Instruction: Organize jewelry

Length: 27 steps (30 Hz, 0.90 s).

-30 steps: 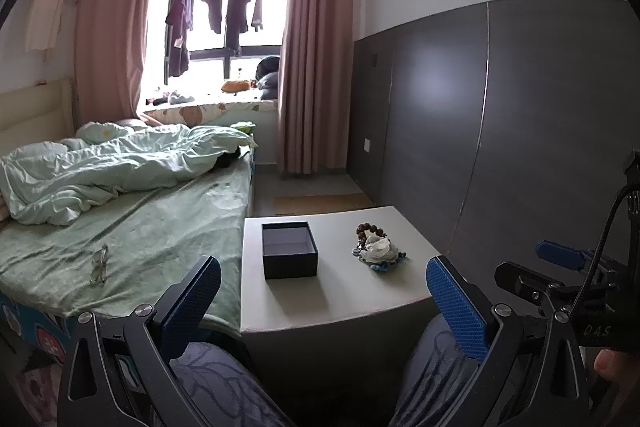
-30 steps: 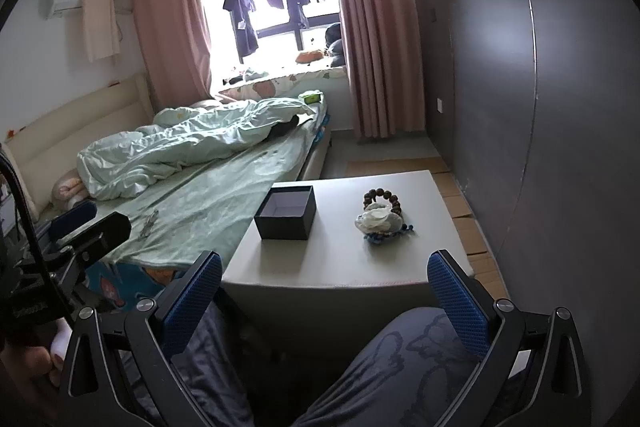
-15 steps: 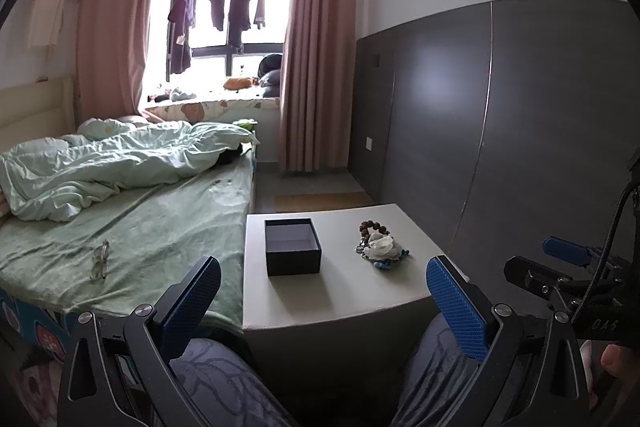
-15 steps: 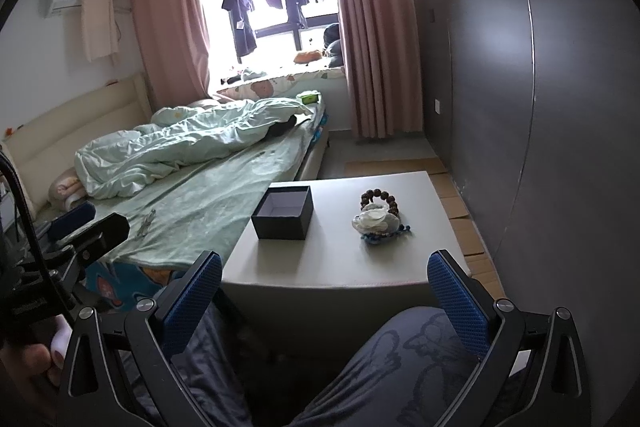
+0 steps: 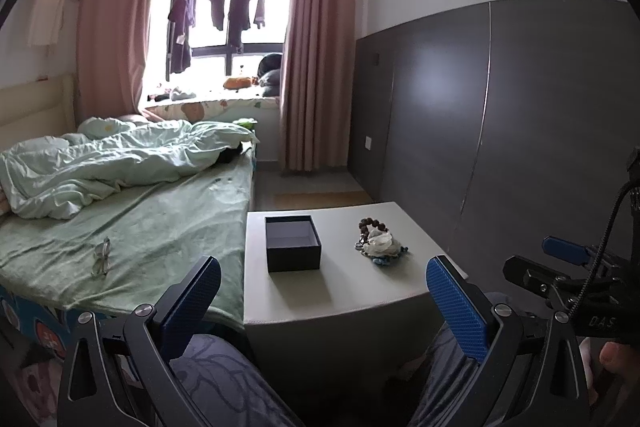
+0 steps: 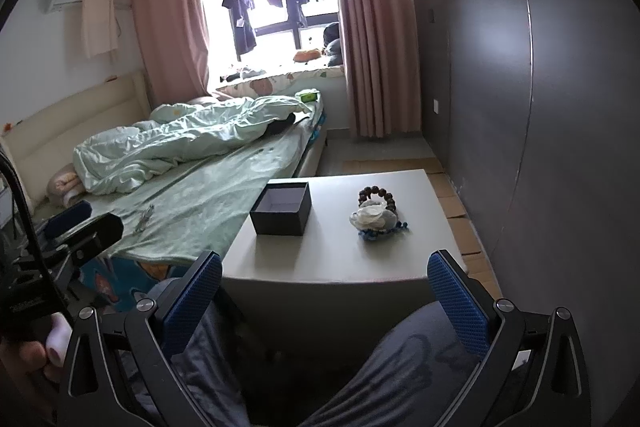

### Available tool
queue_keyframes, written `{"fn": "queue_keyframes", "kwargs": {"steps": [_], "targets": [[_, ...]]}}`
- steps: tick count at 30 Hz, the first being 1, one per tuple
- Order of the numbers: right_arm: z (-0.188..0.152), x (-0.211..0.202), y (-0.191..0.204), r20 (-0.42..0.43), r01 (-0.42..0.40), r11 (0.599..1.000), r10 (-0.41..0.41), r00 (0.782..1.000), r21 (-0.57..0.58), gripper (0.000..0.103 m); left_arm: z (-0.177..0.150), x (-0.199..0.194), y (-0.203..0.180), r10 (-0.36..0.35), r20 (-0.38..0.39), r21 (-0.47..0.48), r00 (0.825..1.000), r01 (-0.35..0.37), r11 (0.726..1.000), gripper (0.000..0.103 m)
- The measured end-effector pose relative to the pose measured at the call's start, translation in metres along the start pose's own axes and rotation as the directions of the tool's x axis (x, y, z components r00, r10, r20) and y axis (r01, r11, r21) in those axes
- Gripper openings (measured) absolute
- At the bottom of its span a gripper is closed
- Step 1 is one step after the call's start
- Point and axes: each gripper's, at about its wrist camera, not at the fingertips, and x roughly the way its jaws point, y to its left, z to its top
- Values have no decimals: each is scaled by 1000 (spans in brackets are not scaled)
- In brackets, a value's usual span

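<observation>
An open, empty dark box (image 5: pixel 293 243) (image 6: pixel 281 207) stands on a low white table (image 5: pixel 360 291) (image 6: pixel 336 251). To its right lies a small heap of jewelry (image 5: pixel 379 239) (image 6: pixel 376 213): a brown bead bracelet, a white piece and blue beads. My left gripper (image 5: pixel 322 301) is open and empty, held short of the table's near edge. My right gripper (image 6: pixel 324 297) is open and empty too, above my knees. Each gripper shows at the edge of the other's view.
A bed (image 5: pixel 132 223) with a green sheet and rumpled duvet lies left of the table, with glasses (image 5: pixel 101 258) on it. A dark panelled wall (image 5: pixel 500 131) runs along the right. A window with pink curtains is at the back.
Both views have shifted slightly: the table and box have drifted a little within the frames. Both grippers stay open and empty.
</observation>
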Motion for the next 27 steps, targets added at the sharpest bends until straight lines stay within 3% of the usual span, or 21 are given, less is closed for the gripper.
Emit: {"fn": "queue_keyframes", "kwargs": {"steps": [15, 27], "targets": [[-2, -12, 1, 34, 2, 1000, -2, 999, 5, 103, -1, -7, -1, -1, 6, 19, 1000, 1, 1000, 103], [3, -5, -1, 64, 26, 1000, -27, 998, 15, 103, 2, 11, 10, 3, -5, 11, 1000, -3, 1000, 103]]}}
